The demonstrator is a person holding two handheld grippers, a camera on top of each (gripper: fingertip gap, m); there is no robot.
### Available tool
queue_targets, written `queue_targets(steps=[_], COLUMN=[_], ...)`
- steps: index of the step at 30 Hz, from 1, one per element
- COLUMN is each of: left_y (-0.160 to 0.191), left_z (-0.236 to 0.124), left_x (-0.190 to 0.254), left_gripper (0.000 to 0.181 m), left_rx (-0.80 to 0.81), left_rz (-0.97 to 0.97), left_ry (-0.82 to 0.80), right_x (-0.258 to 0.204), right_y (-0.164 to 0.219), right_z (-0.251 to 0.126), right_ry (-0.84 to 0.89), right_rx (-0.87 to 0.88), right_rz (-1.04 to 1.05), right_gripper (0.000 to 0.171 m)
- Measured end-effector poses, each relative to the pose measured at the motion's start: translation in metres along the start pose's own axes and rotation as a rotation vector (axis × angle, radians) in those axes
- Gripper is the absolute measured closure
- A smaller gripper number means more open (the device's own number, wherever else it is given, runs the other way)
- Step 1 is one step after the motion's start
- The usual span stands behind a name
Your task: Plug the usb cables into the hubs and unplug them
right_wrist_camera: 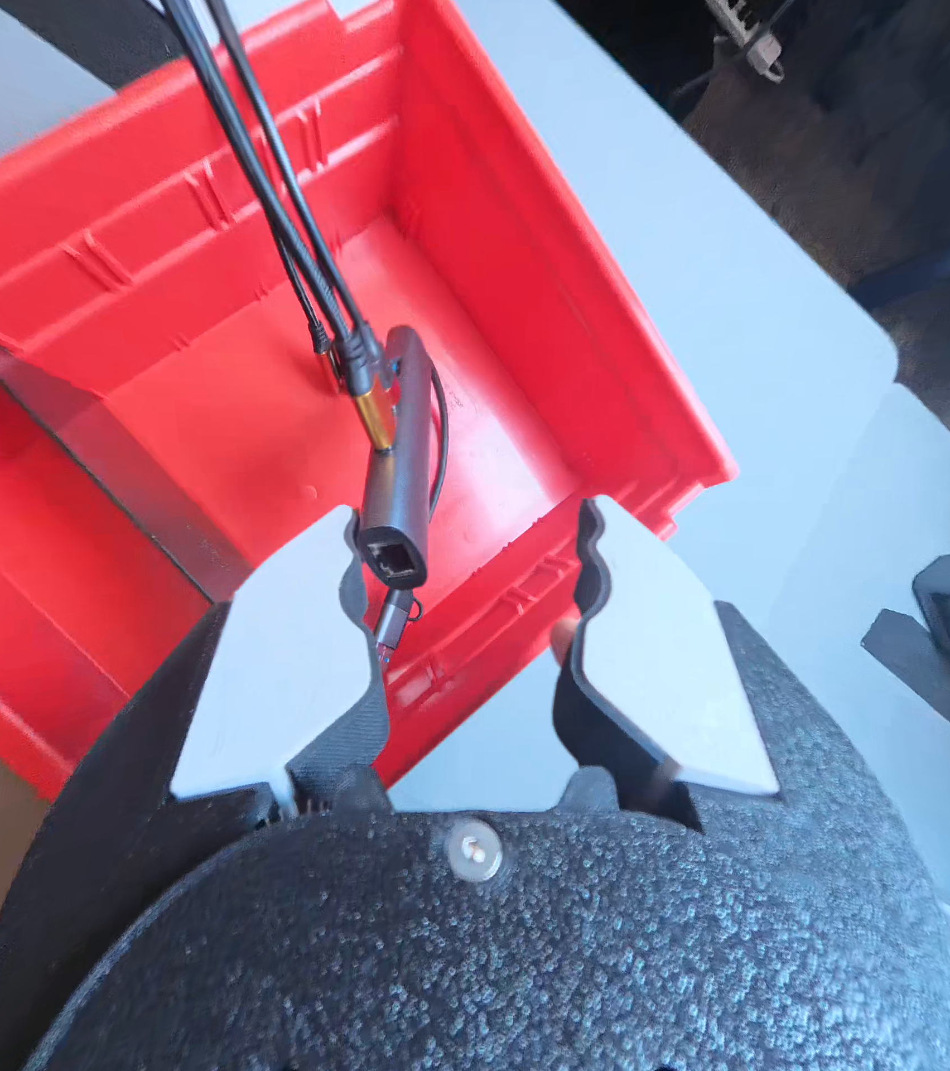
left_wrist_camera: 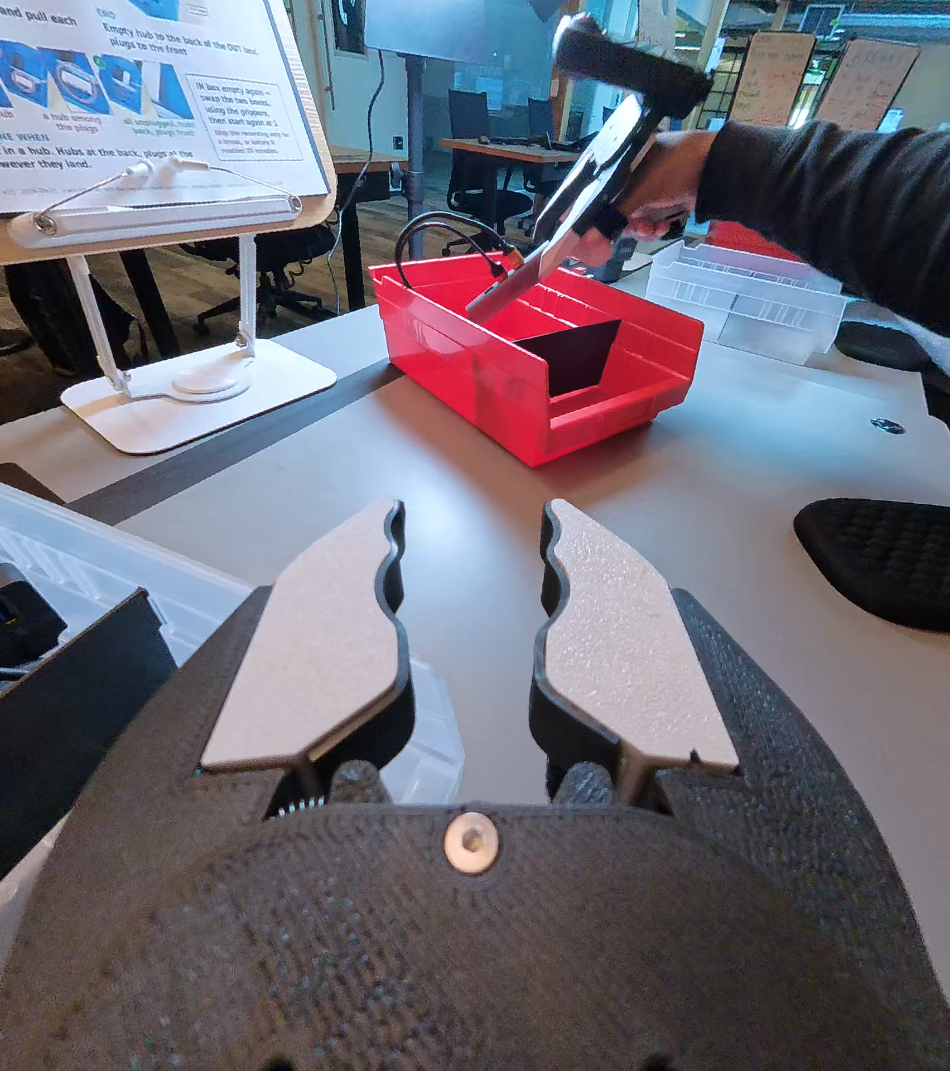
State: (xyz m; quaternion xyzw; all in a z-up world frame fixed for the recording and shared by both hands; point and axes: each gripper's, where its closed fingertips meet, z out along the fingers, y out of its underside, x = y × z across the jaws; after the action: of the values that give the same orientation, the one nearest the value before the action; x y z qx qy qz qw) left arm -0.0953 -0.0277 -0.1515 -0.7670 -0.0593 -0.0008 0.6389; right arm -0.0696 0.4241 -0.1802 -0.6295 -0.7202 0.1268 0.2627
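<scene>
My right claw [right_wrist_camera: 469,516] spread wide over red bin [right_wrist_camera: 519,301]; grey hub [right_wrist_camera: 397,463], black cables [right_wrist_camera: 264,174] plugged in, leans on left finger [right_wrist_camera: 287,637], unpinched. My left claw [left_wrist_camera: 469,516] spread, empty above table [left_wrist_camera: 692,521]. Black divider [right_wrist_camera: 113,452] splits bin.

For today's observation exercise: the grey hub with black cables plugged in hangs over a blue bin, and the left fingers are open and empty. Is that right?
Not quite: the bin is red, not blue, as the right wrist view shows. The rest stands: the grey hub with black cables plugged in hangs over it, and the left fingers are open and empty.
</scene>
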Motion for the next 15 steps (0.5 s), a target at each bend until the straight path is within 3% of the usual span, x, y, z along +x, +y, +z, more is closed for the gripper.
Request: queue_targets(steps=[3, 6, 15], left_y=[0.001, 0.000, 0.006], left_z=[0.000, 0.000, 0.007], left_x=[-0.002, -0.002, 0.001], left_gripper=[0.136, 0.136, 0.137], left_rx=[-0.003, 0.000, -0.015], left_rz=[0.004, 0.002, 0.013], left_ry=[-0.008, -0.007, -0.006], right_x=[0.001, -0.013, -0.081], right_y=[-0.020, -0.037, -0.021], right_z=[-0.029, -0.055, -0.025], right_ry=[0.015, -0.013, -0.083], right_rx=[0.149, 0.301, 0.193], right_rz=[0.015, 0.047, -0.063], right_gripper=[0.095, 0.102, 0.119])
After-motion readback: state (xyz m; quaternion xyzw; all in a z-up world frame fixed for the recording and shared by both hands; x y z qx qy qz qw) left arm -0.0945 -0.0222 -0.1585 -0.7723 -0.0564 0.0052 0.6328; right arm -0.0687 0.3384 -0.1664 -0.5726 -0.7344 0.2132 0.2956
